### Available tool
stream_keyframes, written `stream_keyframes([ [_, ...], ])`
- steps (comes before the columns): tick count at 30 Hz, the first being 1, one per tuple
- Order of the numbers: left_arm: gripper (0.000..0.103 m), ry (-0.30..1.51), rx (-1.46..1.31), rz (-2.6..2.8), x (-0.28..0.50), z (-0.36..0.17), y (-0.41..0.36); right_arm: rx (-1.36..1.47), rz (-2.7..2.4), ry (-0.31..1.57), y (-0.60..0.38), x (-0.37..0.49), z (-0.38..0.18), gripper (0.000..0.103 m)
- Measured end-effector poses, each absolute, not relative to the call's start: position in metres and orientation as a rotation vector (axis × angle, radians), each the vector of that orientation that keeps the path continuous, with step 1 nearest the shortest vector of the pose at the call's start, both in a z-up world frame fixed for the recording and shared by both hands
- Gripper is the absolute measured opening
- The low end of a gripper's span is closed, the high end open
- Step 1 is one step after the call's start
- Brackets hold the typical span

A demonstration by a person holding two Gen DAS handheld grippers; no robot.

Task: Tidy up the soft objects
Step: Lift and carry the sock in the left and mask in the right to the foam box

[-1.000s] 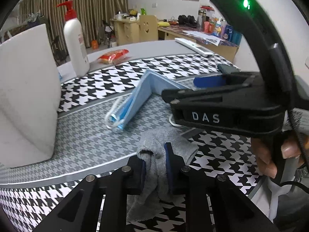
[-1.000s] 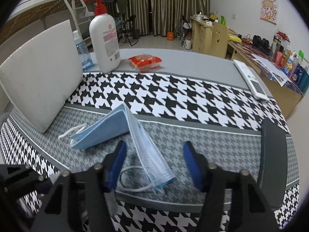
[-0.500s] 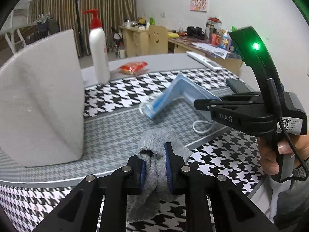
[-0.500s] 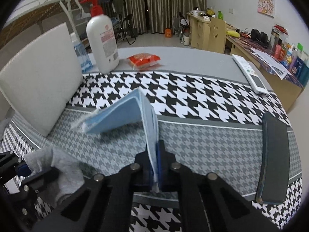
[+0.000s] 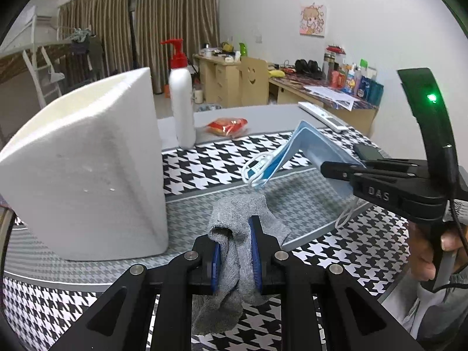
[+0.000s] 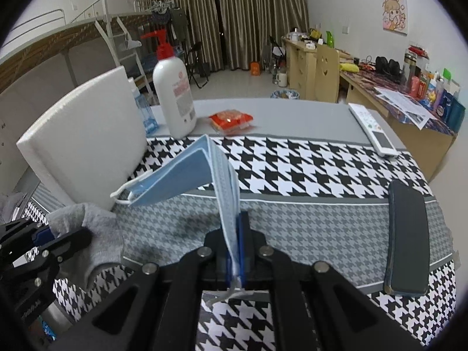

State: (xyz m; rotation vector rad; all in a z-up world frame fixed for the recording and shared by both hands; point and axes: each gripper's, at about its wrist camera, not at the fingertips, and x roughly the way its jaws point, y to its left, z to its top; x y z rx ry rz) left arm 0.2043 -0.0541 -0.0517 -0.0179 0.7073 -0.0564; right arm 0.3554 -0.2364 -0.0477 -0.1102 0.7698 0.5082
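Note:
My left gripper is shut on a grey sock, which hangs between the jaws above the houndstooth cloth; the sock also shows in the right wrist view. My right gripper is shut on a folded blue face mask and holds it lifted off the table, the free end and ear loops drooping left. In the left wrist view the mask hangs from the right gripper at the right.
A white foam block stands at the left, also in the right wrist view. Behind are a white pump bottle, a red snack packet and a remote. A dark case lies at the right.
My right gripper closed on the blue mask and lifted it off the cloth. My left gripper rose and drew back with the sock in it.

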Motion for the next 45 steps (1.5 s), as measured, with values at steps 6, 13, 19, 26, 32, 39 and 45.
stream_keyframes([
  [6,0.019,0.674,-0.008,-0.044,0.198,-0.041,-0.05,-0.053,0.506,0.732,-0.243,0.347,-0.034,0.006],
  [13,0.019,0.605,-0.003,-0.01,0.197,-0.02,-0.039,-0.02,0.483,0.667,-0.248,0.341,-0.02,0.006],
  [19,0.019,0.564,0.005,0.002,0.196,-0.008,-0.036,-0.003,0.465,0.628,-0.255,0.337,-0.009,0.006],
  [26,0.019,0.528,0.007,0.018,0.198,0.004,-0.031,0.001,0.46,0.619,-0.255,0.333,-0.005,0.006],
  [32,0.019,0.493,0.012,0.015,0.196,0.015,-0.029,-0.008,0.458,0.585,-0.253,0.328,0.004,0.006],
  [39,0.019,0.457,0.019,0.02,0.197,0.025,-0.026,-0.014,0.463,0.557,-0.249,0.326,0.016,0.007],
  [45,0.019,0.445,0.008,0.022,0.199,0.031,-0.02,-0.027,0.48,0.54,-0.24,0.325,0.022,0.007],
])
